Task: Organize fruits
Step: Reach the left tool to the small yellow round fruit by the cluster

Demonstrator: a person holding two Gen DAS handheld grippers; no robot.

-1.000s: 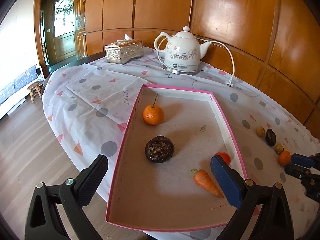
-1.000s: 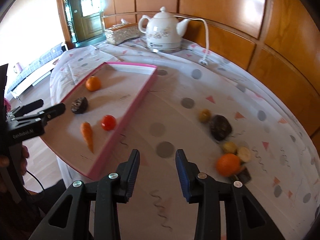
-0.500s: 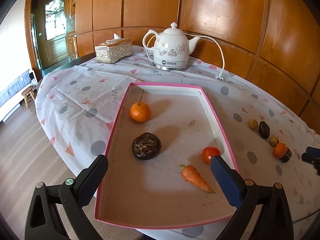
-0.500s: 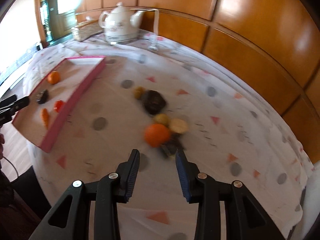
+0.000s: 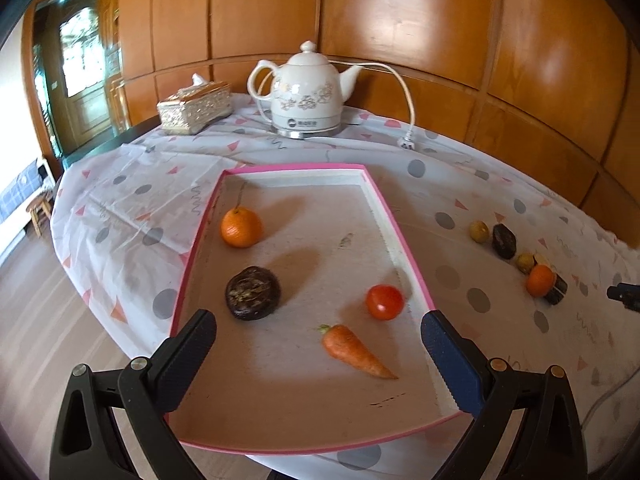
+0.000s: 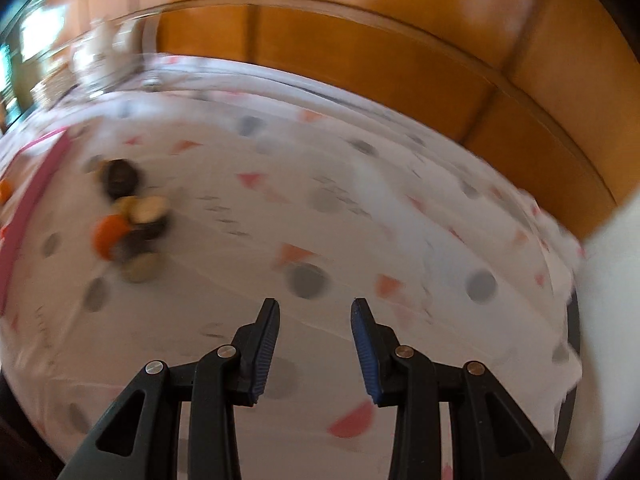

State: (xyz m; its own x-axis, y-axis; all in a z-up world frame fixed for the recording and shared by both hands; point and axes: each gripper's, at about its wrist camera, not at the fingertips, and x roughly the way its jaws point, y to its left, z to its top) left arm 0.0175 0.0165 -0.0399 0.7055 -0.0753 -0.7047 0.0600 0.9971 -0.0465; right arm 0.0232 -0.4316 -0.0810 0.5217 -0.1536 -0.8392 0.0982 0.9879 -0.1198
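Left gripper (image 5: 318, 350): hovering over near end of pink tray (image 5: 404, 240), jaws spread wide, nothing between them; drifting slightly since a second ago, tray now sitting more centred in its view.
Right gripper (image 6: 314, 346): jaws partly spread, gap bare, pinching nothing; same gap as a second ago.
Change: right wrist view swinging fast and blurring; loose fruit cluster (image 6: 128, 220), dead ahead of the fingers half a second ago, now sliding off to far left of that view; only bare spotted tablecloth (image 6: 360, 220) lying ahead of the fingers.
Tray contents: mandarin (image 5: 241, 227) at far left, dark wrinkled fruit (image 5: 253, 293) nearer, tomato (image 5: 385, 301) by right wall, carrot (image 5: 354, 350) nearest; all apart from one another, none shifting over the last second.
Fruit still outside: row on cloth right of tray — small yellow-green fruit (image 5: 479, 231), dark fruit (image 5: 504, 241), another small yellowish one (image 5: 525, 262), orange fruit (image 5: 540, 279) touching a dark piece (image 5: 557, 291); exact kinds too small to tell.
Right gripper tip: showing at right edge of left view (image 5: 624, 295), just beyond the orange fruit.
Background: ceramic kettle (image 5: 306, 92) and tissue box (image 5: 195, 108) at far side, untouched.
Reading: likely overshooting or circling the cluster to line up from the right; no pickup begun yet.
Meaning for task: tray part filled, five or so pieces waiting; next grab probably needing realigning and slowing first.
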